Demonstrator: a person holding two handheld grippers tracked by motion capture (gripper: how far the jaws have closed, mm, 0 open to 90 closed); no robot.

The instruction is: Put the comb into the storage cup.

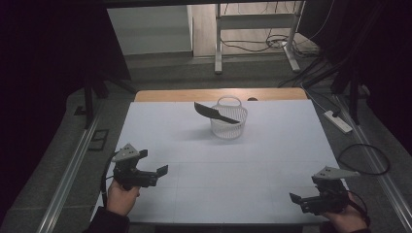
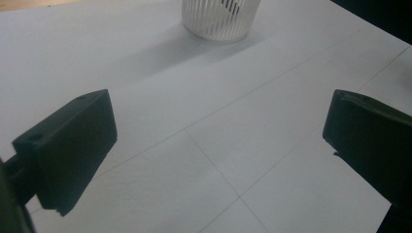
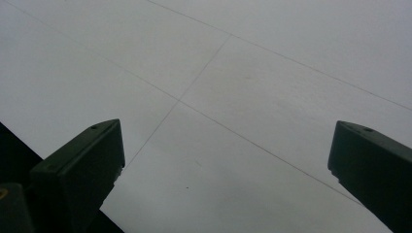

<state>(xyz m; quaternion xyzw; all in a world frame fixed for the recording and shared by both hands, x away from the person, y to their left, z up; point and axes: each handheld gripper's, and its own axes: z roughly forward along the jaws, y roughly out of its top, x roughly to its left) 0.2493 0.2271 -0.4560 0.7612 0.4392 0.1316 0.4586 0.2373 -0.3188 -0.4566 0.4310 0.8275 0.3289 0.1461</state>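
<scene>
High view first: the white desk (image 1: 218, 170) spreads wide, mostly bare, its wooden far edge showing behind. Toward that far middle stands a white slatted basket (image 1: 229, 121) with a loop handle, upright, well apart from both hands. A black knife-shaped piece (image 1: 214, 113) lies slanted across the basket's rim, one end jutting out to the left, so it looks propped there rather than dropped inside. Near the front left corner the left tool (image 1: 153, 165) hovers low, jaws spread wide and holding nothing, aimed toward the basket, likely readying a reach. At the front right the right tool (image 1: 297, 200) sits equally wide and empty, pointing across bare desk, seemingly parked out of the way
</scene>
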